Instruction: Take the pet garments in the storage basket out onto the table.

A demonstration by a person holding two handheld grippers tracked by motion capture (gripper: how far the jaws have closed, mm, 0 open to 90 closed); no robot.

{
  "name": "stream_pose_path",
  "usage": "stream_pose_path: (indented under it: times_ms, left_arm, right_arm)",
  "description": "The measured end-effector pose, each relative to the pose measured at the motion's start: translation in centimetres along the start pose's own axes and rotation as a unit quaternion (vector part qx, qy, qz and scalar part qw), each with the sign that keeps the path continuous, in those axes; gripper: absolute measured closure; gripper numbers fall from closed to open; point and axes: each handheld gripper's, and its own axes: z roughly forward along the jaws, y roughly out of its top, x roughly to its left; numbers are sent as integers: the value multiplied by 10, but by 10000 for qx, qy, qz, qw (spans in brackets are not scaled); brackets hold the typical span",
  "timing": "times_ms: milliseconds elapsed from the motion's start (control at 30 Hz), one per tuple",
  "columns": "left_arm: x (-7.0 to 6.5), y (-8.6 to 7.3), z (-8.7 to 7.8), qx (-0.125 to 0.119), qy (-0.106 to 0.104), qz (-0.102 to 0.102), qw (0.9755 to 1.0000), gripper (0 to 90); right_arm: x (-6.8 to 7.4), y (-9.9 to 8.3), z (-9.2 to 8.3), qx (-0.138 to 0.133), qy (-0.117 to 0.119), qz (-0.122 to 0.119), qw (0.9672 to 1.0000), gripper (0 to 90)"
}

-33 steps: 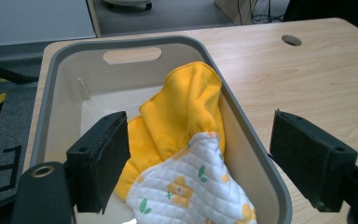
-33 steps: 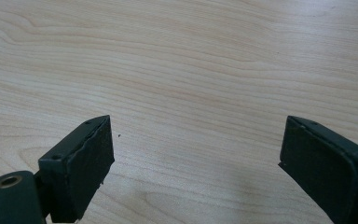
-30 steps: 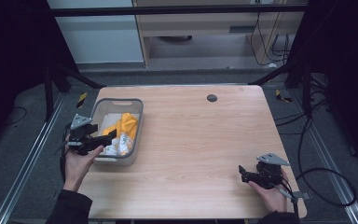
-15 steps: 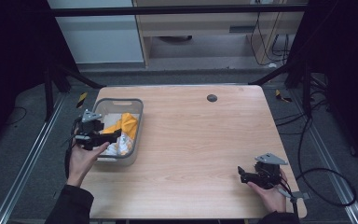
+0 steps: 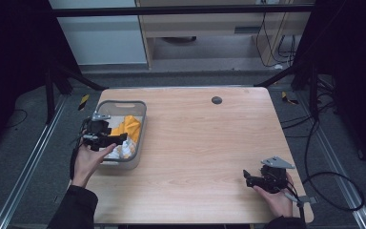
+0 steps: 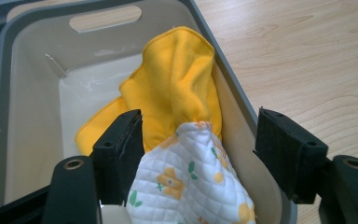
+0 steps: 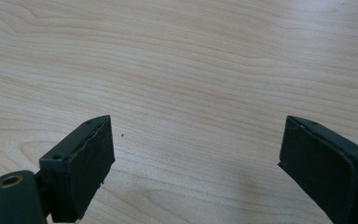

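Two cloths lie bunched in the grey plastic bin with cut-out handles [image 5: 106,106] at the left edge of the pale wooden table [image 5: 205,143]: a plain yellow cloth [image 5: 129,126] toward the far end and a white quilted cloth printed with yellow flowers [image 5: 124,149] nearer the person. From the high view the left gripper [image 5: 116,140] sits low over the bin's near half, held in the left hand [image 5: 89,160], but the cloths read only as patches of colour there. The left gripper view makes them plain: the yellow cloth [image 6: 177,88] climbs the bin's right wall [image 6: 235,100], and a peak of the quilted cloth [image 6: 186,186] rises between the jaws. The jaws have just been closing; one pad stands just beside the fabric, the other hangs out over the bin's rim, so they stand parted and nothing is clamped.

Well apart, at the table's near right corner, the right gripper [image 5: 248,179] rests in the right hand [image 5: 276,200]. Its own view shows bare wood grain [image 7: 191,70] between widely parted jaws, holding nothing.
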Motion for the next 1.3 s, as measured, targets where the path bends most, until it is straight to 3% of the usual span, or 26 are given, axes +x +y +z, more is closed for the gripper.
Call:
stream_pose_path:
  times_ms: [600, 1300]
  left_arm:
    - [-4, 1, 16, 483, -82, -61, 9988, 391]
    - [-5, -3, 43, 1020, 95, -75, 9947, 452]
  right_arm:
    - [1, 0, 2, 63, 34, -64, 10000, 99]
    - [2, -1, 5, 116, 70, -53, 9999, 98]
